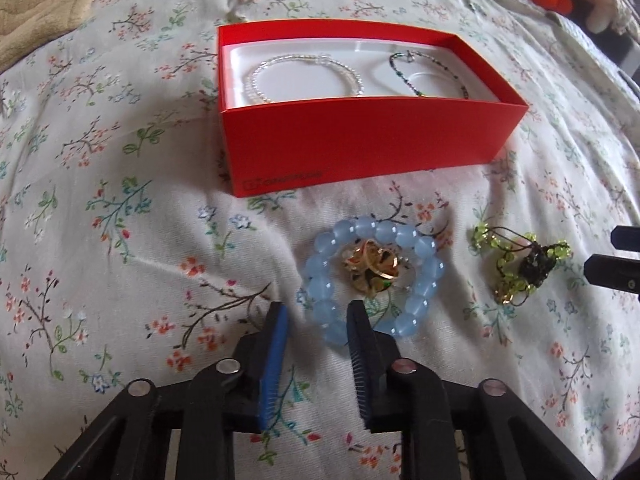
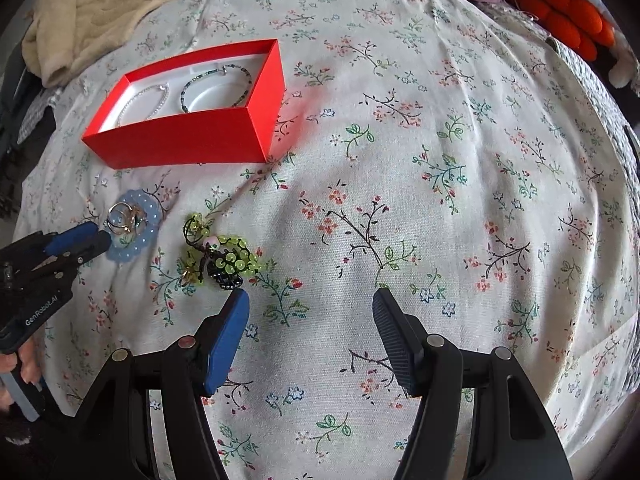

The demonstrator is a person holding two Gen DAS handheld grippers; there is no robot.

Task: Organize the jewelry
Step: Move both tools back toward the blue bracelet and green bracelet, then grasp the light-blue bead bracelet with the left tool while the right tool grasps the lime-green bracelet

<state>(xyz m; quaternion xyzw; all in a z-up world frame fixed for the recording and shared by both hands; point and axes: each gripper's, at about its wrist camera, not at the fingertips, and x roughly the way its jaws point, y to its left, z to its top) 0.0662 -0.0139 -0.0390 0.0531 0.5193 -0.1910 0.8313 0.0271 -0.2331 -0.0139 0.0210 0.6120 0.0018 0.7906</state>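
Blue bead bracelet [image 1: 374,280]: lower centre of the left wrist view, on floral cloth [image 1: 120,240], gold rings [image 1: 372,270] piled inside its loop. Left gripper [image 1: 318,312] narrowed around the near beads; whether the pads press them I cannot tell. Red box [image 1: 360,148] above holds two strands, presumably the destination.

Right wrist view: right gripper [image 2: 310,308] spread, empty, green beaded piece [image 2: 224,258] just above its left finger, likely next.

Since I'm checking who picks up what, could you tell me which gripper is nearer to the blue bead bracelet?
Left. The left gripper has its fingertips at the blue bead bracelet's near edge. The right gripper hangs off to the side, beyond the green beaded piece.
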